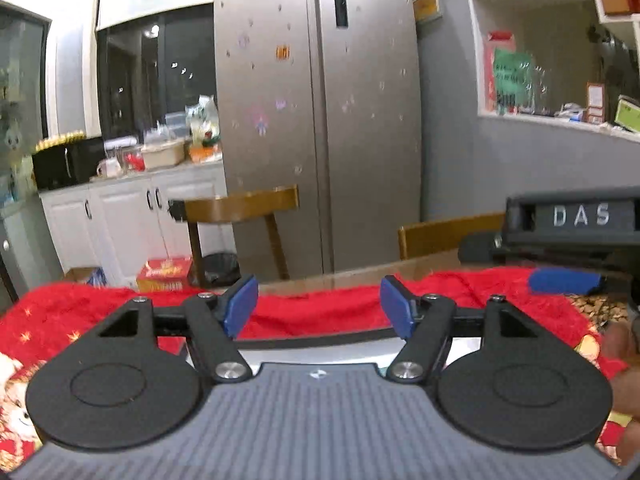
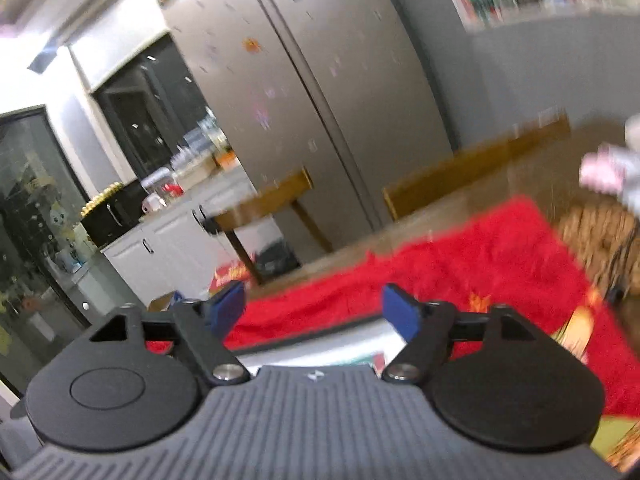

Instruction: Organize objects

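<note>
My left gripper point(image 1: 318, 308) hangs open above a red patterned cloth point(image 1: 328, 312) that covers the table, with nothing between its blue pads. Just below it lies a flat silver-grey thing with a dark edge point(image 1: 320, 346); I cannot tell what it is. The body of the other gripper point(image 1: 568, 236) shows at the right of the left wrist view, one blue pad point(image 1: 564, 281) sticking out over the cloth. In the blurred right wrist view, my right gripper point(image 2: 316, 310) is open and empty above the red cloth point(image 2: 460, 264) and the same silver-grey thing point(image 2: 320, 340).
Two wooden chair backs point(image 1: 244, 204) point(image 1: 448, 234) stand past the table's far edge, before a steel fridge point(image 1: 320, 120). A brown woven mat point(image 2: 592, 232) and a blurred white-pink thing point(image 2: 608, 172) sit at the right. A crowded counter point(image 1: 160, 160) is far left, wall shelves point(image 1: 560, 60) upper right.
</note>
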`<state>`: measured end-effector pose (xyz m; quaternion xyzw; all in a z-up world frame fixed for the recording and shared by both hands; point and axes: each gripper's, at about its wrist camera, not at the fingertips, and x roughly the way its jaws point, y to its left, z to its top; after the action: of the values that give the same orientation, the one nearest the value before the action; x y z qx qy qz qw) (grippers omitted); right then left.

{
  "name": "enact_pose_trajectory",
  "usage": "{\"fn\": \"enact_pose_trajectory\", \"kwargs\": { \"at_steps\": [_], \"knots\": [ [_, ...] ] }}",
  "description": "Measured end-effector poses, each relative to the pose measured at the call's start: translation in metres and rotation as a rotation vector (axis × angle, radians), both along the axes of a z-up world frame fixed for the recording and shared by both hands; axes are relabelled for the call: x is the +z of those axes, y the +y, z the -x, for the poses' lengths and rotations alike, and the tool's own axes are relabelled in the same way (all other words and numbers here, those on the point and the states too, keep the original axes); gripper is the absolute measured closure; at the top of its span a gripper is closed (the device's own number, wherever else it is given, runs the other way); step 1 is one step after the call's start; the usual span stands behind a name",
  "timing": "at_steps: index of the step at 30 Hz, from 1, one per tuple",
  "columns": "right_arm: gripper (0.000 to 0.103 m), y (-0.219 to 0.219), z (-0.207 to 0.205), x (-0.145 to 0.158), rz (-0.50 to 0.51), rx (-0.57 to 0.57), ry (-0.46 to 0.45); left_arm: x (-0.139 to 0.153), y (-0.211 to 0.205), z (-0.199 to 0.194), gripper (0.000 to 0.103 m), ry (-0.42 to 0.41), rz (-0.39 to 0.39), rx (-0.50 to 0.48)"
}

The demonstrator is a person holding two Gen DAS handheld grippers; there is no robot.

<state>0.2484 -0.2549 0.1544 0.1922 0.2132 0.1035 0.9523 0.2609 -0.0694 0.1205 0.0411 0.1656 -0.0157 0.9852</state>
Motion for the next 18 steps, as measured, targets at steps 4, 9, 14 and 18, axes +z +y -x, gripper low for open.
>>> {"fn": "enact_pose_trajectory", "kwargs": {
  "at_steps": [4,9,14,18],
  "knots": [
    [0.000,-0.005,0.038,0.033,-0.006,0.004,-0.092,0.026,0.007,0.029,0.030,-0.036,0.055,0.040],
    [0.000,0.002,0.093,0.070,0.103,-0.008,-0.191,0.058,0.017,0.074,0.030,-0.082,0.093,0.052],
    [0.000,0.026,0.145,0.083,0.275,-0.115,-0.281,0.078,0.035,0.126,0.027,-0.100,0.113,0.016],
    [0.000,0.048,0.181,0.071,0.413,-0.130,-0.357,0.080,0.047,0.166,0.019,-0.118,0.088,0.029]
  ]
}}
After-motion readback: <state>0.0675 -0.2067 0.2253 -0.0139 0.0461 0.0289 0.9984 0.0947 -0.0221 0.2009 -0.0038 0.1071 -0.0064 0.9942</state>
